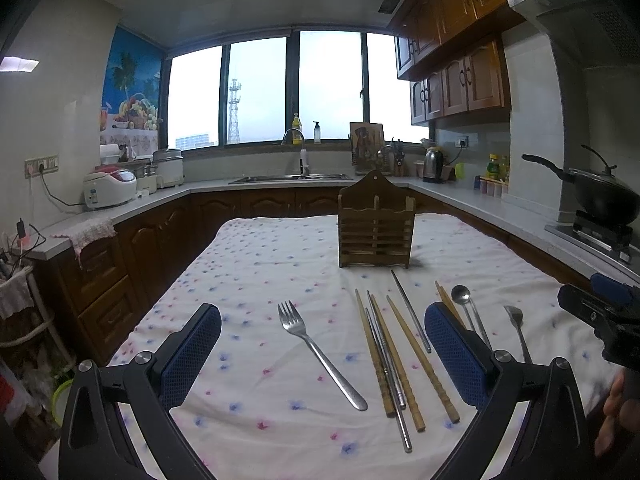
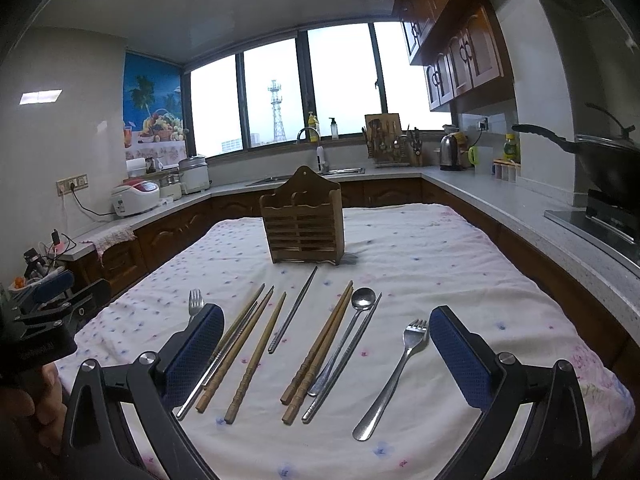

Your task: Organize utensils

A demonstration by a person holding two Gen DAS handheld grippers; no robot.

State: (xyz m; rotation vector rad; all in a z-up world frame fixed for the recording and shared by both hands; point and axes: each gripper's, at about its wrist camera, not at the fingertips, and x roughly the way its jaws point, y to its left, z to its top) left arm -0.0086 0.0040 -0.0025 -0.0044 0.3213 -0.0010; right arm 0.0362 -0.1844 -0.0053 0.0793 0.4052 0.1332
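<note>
Both tongs hang low over the near edge of the tabletop (image 2: 420, 240), each with its blue pads wide apart and nothing between them: the left tongs (image 1: 322, 352) over the left-hand fork (image 1: 316, 354), the right tongs (image 2: 326, 356) over the middle of the spread.

Just beyond lie the utensils, loose on the flowered cloth and all pointing roughly toward the far end: wooden chopsticks (image 2: 254, 356) mixed with metal chopsticks (image 2: 294, 310), a long spoon (image 2: 346, 328) touching one metal stick, and a second fork (image 2: 394, 376) on the right, apart from the rest.

Farther back the wooden slatted holder (image 2: 304, 224) stands upright and looks empty, so sorting has seemingly not begun. A first pick comes next, probably a fork, since each lies clear of its neighbours; the tongs must drop flat and close across a thin handle.
</note>
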